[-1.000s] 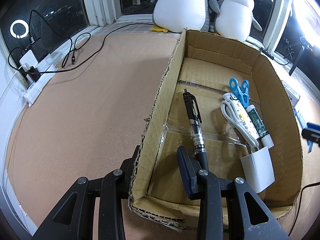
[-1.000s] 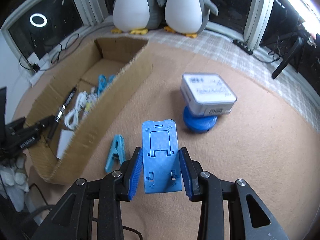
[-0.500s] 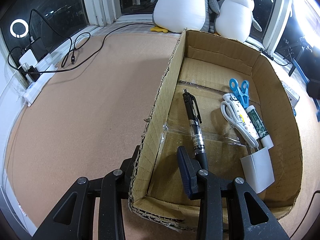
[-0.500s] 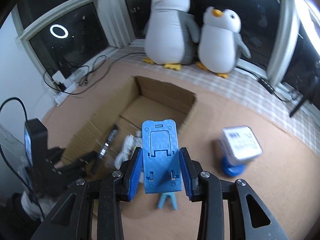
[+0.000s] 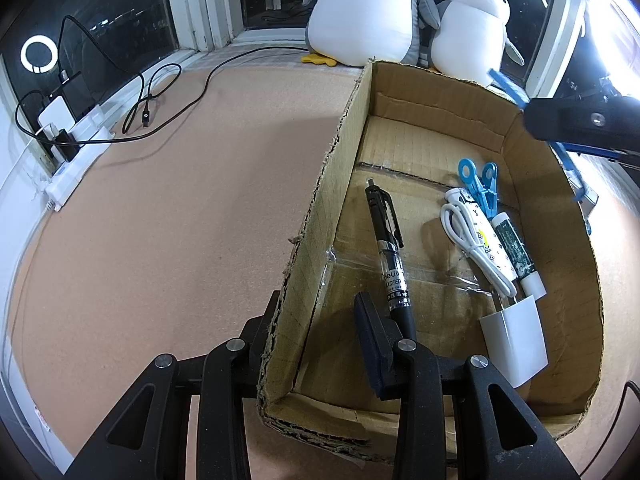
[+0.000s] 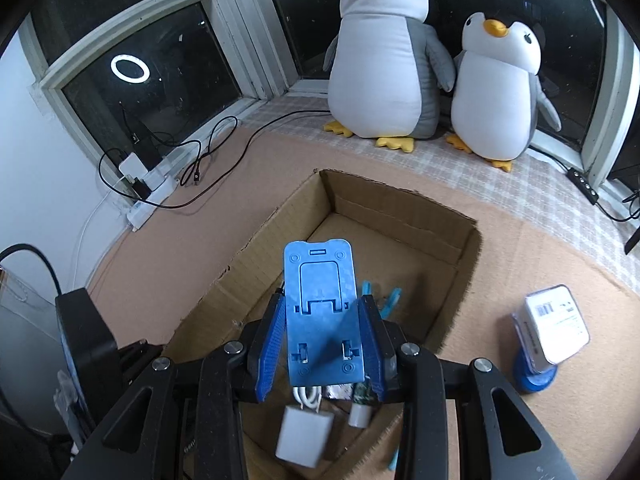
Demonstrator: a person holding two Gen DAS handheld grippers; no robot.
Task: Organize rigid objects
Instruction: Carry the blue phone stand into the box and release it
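My left gripper (image 5: 320,332) is clenched on the cardboard box (image 5: 560,208) wall. Only its view shows the black pen (image 5: 390,256), white cable (image 5: 476,248) and charger (image 5: 514,344) clearly. My right gripper (image 6: 323,340) grasps the blue phone stand (image 6: 322,312) above the box; there the contents are mostly hidden, probably blurred. Only this view shows the white case (image 6: 556,328) outside, right.

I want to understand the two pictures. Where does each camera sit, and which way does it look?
Left wrist: on the left gripper, clamped on the cardboard box wall, looking down inside.
Right wrist: on the right gripper, over the box, holding the blue phone stand.
Both show: box, white charger, penguins.
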